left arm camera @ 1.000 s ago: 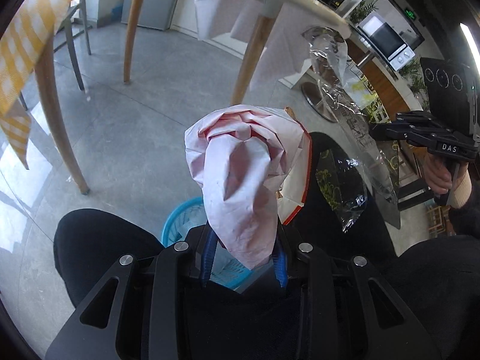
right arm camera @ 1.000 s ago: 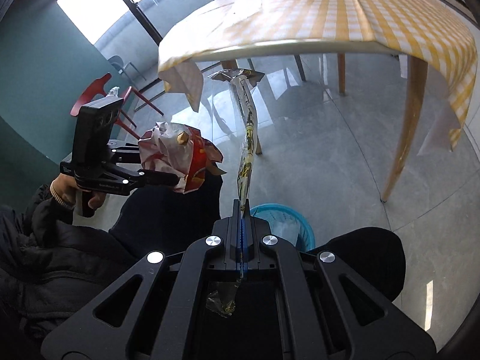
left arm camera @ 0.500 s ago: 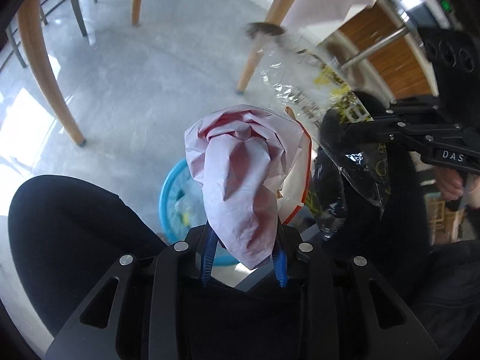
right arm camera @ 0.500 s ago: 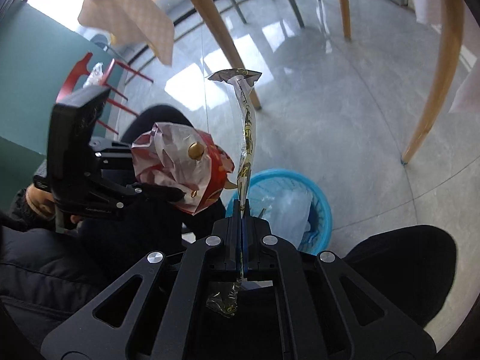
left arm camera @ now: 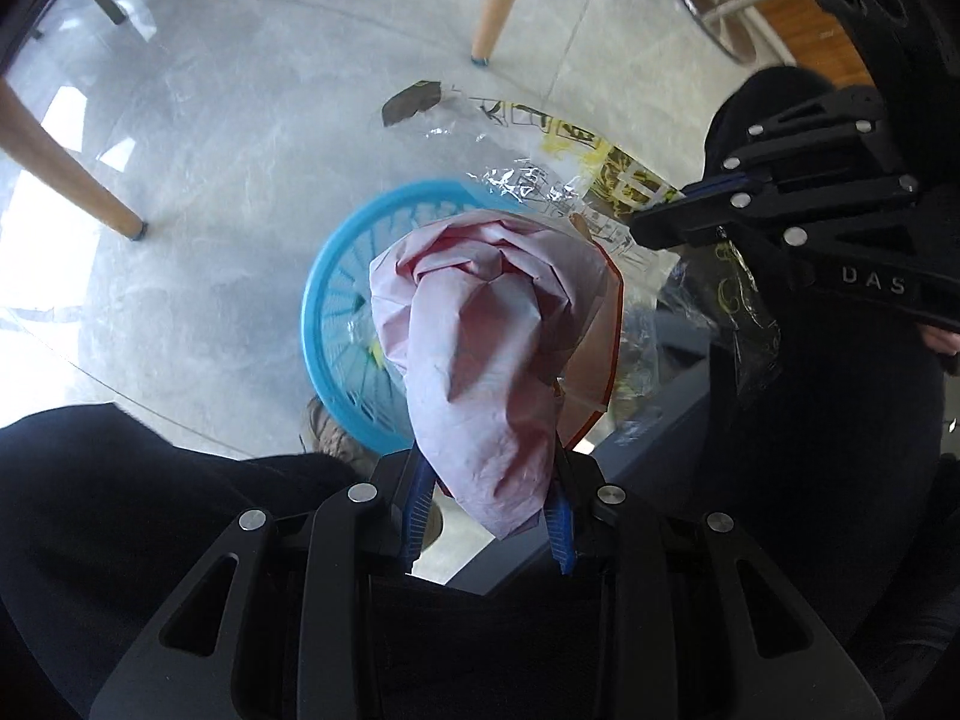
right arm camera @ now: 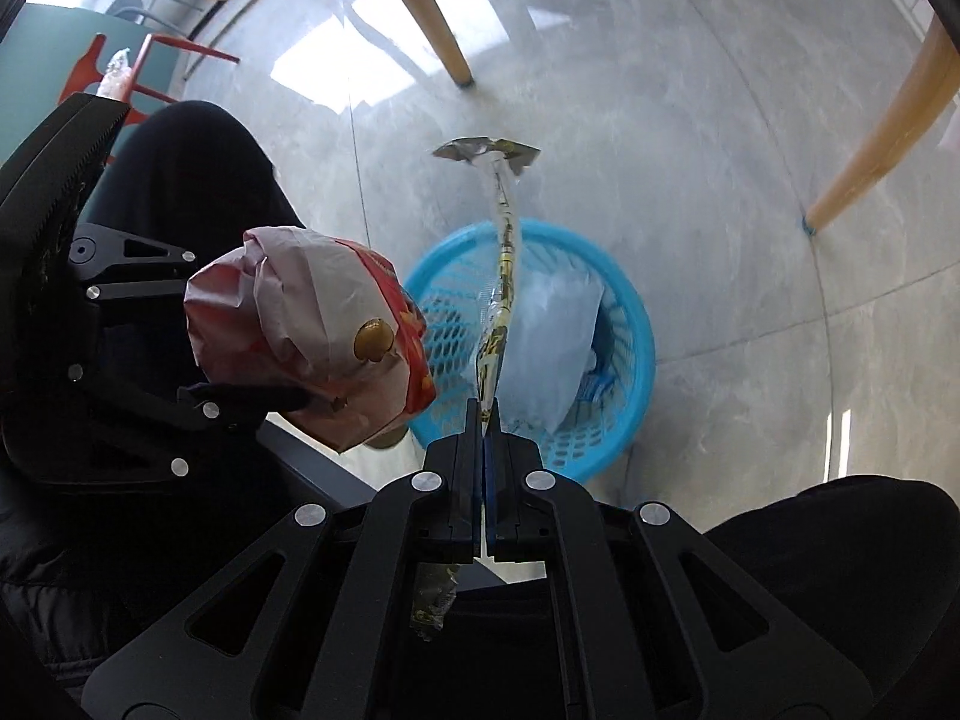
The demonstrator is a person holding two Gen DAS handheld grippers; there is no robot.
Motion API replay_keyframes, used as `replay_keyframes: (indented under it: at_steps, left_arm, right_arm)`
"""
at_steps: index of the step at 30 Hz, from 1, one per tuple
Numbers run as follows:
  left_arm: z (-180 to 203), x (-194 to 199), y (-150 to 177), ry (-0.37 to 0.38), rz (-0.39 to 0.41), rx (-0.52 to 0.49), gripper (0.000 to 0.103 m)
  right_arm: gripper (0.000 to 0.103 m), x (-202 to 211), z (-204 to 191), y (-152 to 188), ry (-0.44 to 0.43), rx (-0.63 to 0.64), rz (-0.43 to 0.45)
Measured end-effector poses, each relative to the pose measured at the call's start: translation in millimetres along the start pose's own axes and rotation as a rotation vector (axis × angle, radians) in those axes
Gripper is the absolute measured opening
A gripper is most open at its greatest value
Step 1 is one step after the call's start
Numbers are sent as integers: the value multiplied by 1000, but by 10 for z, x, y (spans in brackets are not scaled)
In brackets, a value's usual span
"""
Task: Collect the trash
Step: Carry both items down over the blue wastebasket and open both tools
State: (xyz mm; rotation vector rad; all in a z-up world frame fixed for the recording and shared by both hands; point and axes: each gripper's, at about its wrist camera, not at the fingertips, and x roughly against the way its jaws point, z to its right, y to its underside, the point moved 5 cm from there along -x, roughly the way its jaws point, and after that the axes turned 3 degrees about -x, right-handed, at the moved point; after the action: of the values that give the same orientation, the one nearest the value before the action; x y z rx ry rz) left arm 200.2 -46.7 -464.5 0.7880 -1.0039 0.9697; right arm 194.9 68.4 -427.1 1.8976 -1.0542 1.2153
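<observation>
My left gripper [left arm camera: 487, 504] is shut on a crumpled pink-and-red paper wrapper [left arm camera: 480, 336] and holds it above a blue plastic basket [left arm camera: 336, 306] on the floor. The wrapper [right arm camera: 312, 336] and left gripper [right arm camera: 198, 402] also show in the right wrist view. My right gripper [right arm camera: 483, 420] is shut on a clear plastic wrapper [right arm camera: 504, 276] with yellow print, held edge-on over the basket [right arm camera: 630, 324]. That wrapper [left arm camera: 576, 180] hangs from the right gripper [left arm camera: 660, 228] in the left wrist view.
The basket holds a white plastic bag [right arm camera: 552, 330] and other scraps. Wooden table legs [left arm camera: 72, 180] [right arm camera: 876, 168] stand on the grey tiled floor around it. The person's dark-clad knees [left arm camera: 120, 492] flank the basket. A red chair [right arm camera: 120, 78] is at the left.
Both grippers have tilted down and moved toward the basket, which now lies directly beneath both wrappers. The table top has left the view. Both grips are unchanged.
</observation>
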Motion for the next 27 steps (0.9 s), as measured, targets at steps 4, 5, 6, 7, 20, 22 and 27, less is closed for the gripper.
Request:
replay_keyframes:
  at_steps: [4, 5, 6, 7, 20, 22, 27]
  left_arm:
    - [63, -62, 23, -31, -59, -48, 57]
    - [49, -42, 11, -39, -61, -52, 68]
    - [44, -19, 15, -51, -53, -50, 83]
    - [42, 18, 12, -47, -44, -46, 89]
    - [71, 124, 2, -1, 7, -26, 97]
    - [55, 133, 10, 4, 11, -19, 97]
    - [24, 158, 22, 5, 38, -6, 97]
  right_arm:
    - [0, -71, 32, 67, -4, 1, -52]
    - [0, -83, 36, 68, 3, 3, -59]
    - [1, -96, 35, 74, 8, 6, -71]
    - [4, -108, 31, 84, 21, 8, -80]
    - [88, -15, 95, 15, 0, -36, -8]
    - [90, -2, 86, 8, 6, -29, 3]
    - [91, 2, 21, 12, 25, -9, 17]
